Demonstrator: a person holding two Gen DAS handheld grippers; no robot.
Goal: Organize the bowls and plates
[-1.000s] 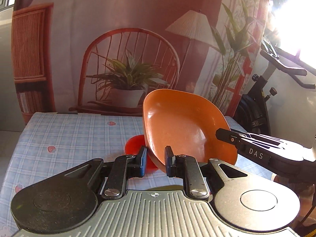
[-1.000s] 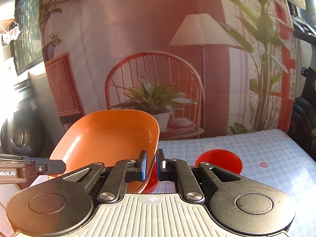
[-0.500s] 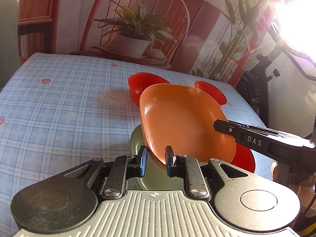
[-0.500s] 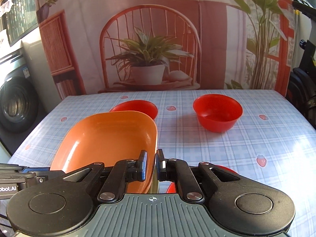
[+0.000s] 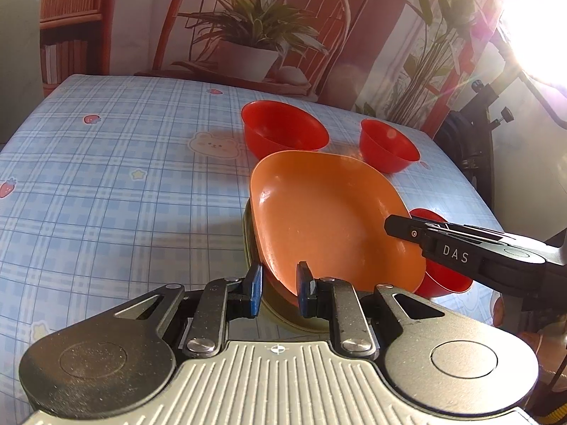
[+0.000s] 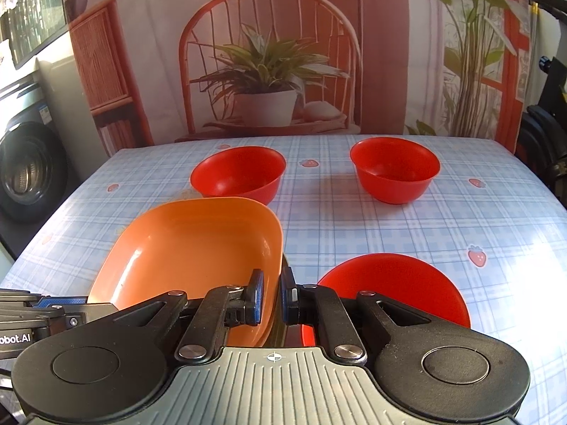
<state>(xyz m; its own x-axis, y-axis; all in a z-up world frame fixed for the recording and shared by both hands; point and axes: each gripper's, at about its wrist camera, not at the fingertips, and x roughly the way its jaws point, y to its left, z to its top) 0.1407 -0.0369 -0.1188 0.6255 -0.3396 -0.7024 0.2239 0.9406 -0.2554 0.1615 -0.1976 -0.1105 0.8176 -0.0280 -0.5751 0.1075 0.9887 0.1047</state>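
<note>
I count three red bowls: one far left (image 6: 238, 173), one far right (image 6: 395, 169), one nearest me (image 6: 393, 288). I see one orange plate (image 6: 191, 248) and one green plate (image 5: 248, 248) beneath it.

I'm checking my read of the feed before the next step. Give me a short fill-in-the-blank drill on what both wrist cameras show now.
1. Both grippers, left and right, are clamped on the rim of the ____ plate.
2. Directly under that plate lies a plate coloured ____.
3. The number of red bowls on the table is ____.
4. The tablecloth's printed fruit is a ____.

Missing words: orange; green; three; strawberry
</note>
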